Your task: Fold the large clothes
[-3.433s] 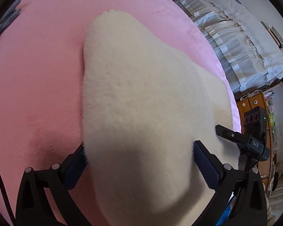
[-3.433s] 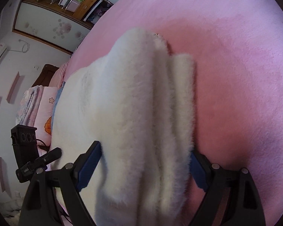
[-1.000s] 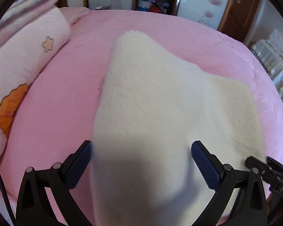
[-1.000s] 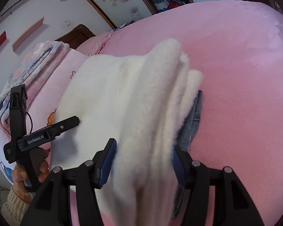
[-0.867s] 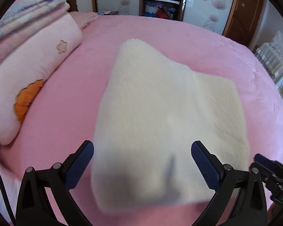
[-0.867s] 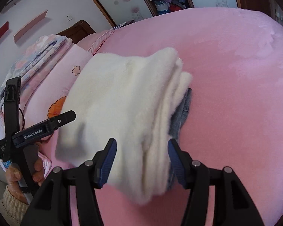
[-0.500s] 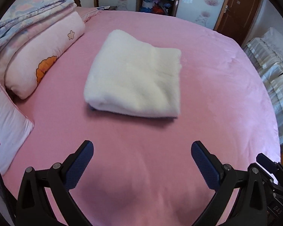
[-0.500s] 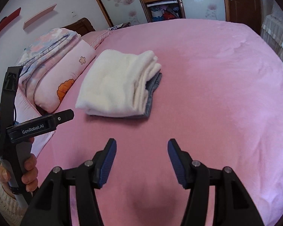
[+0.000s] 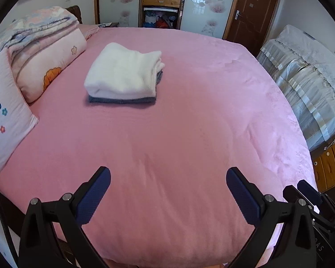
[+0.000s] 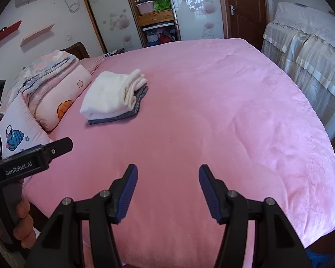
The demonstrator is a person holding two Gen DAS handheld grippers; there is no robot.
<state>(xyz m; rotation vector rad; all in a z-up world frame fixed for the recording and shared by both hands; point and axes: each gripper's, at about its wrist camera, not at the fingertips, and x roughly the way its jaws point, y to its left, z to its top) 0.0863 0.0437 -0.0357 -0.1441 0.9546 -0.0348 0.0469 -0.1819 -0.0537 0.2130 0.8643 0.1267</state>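
Observation:
A folded cream fleece garment (image 9: 125, 71) lies on top of a folded grey-blue garment (image 9: 122, 100) on the pink bed (image 9: 178, 134), toward the far left. It also shows in the right wrist view (image 10: 110, 95), with the grey-blue garment (image 10: 122, 116) under it. My left gripper (image 9: 168, 176) is open and empty, well back near the bed's front edge. My right gripper (image 10: 168, 174) is open and empty too, also far from the stack. The left tool's body (image 10: 29, 158) and the hand holding it show at the left of the right wrist view.
Pillows and folded quilts (image 9: 40, 51) lie along the bed's left side. A covered sofa (image 9: 306, 71) stands to the right. A shelf unit (image 9: 160, 2) and a brown door (image 9: 250, 9) are at the back. Wooden drawers (image 9: 330, 160) stand at the right.
Both grippers let go of the cream garment, set it on the grey-blue one, and pulled back and up, away from the stack toward the bed's front edge.

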